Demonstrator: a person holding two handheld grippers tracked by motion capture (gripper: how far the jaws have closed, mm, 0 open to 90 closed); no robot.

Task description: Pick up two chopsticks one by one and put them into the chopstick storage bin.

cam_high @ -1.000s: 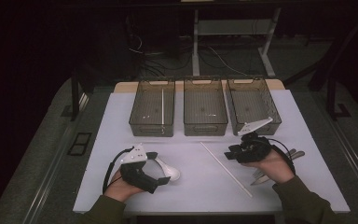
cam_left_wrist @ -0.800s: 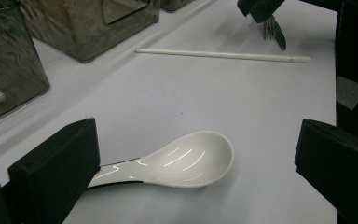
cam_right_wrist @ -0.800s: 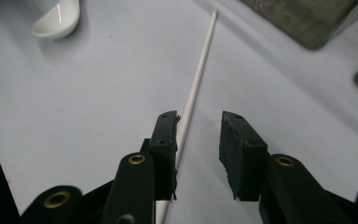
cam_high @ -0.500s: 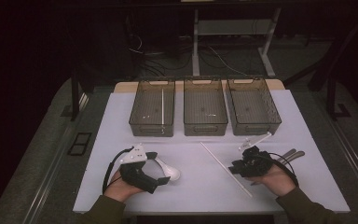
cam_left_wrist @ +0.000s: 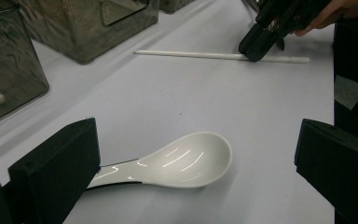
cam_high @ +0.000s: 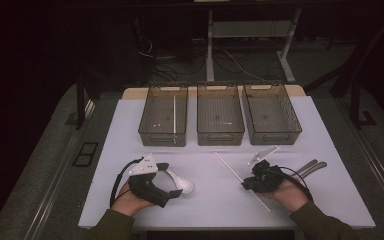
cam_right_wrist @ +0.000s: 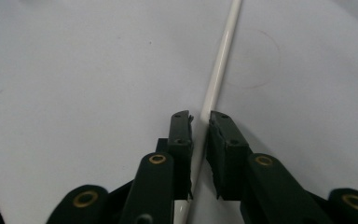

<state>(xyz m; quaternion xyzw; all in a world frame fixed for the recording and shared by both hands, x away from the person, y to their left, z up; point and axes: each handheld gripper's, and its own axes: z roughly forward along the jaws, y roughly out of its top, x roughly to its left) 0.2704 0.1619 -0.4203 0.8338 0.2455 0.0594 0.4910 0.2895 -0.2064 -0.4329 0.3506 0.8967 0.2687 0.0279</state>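
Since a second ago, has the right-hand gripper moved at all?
Yes. The right gripper has slid away from the right-hand bin, toward the table's near edge, down onto the white stick; its jaws have been closing around it.

No legible text, label, brand, number or sign found in any view. Checked: white desk (cam_high: pixel 130 130), three clear plastic bins (cam_high: pixel 220 119), white ceramic spoon (cam_left_wrist: pixel 186 161), white stick (cam_right_wrist: pixel 216 79), black tongs bodies. Small pale patch on a dark surface at the right edge of the left gripper view (cam_left_wrist: pixel 349 91) blank, no print readable.
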